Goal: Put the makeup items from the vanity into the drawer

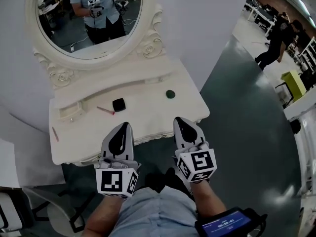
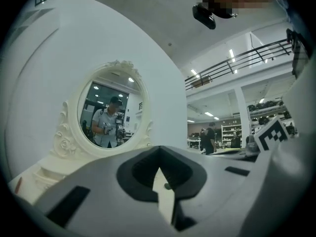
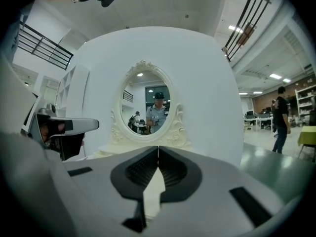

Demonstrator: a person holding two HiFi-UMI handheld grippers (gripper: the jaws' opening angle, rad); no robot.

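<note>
View from the head, left to right. On the white vanity point(image 1: 148, 117) a thin pink pencil point(image 1: 55, 134) lies at the far left edge of the top, its long axis running roughly front to back. Further right a short red stick point(image 1: 105, 110) lies crosswise, its right end pointing at, and just beside, a black square compact point(image 1: 118, 104). A small dark green round piece point(image 1: 170, 94) sits well apart, towards the right of the top. All four items rest on the open surface below the oval mirror point(image 1: 91, 19), which reflects the person holding both tools. The left gripper point(image 1: 123, 128) and the right gripper point(image 1: 181, 123) hover side by side over the front edge, tips pointing at the mirror; each has its jaws pressed together with nothing between them. Lettering on the blue screen point(image 1: 229, 223) at lower right is too small to read
</note>
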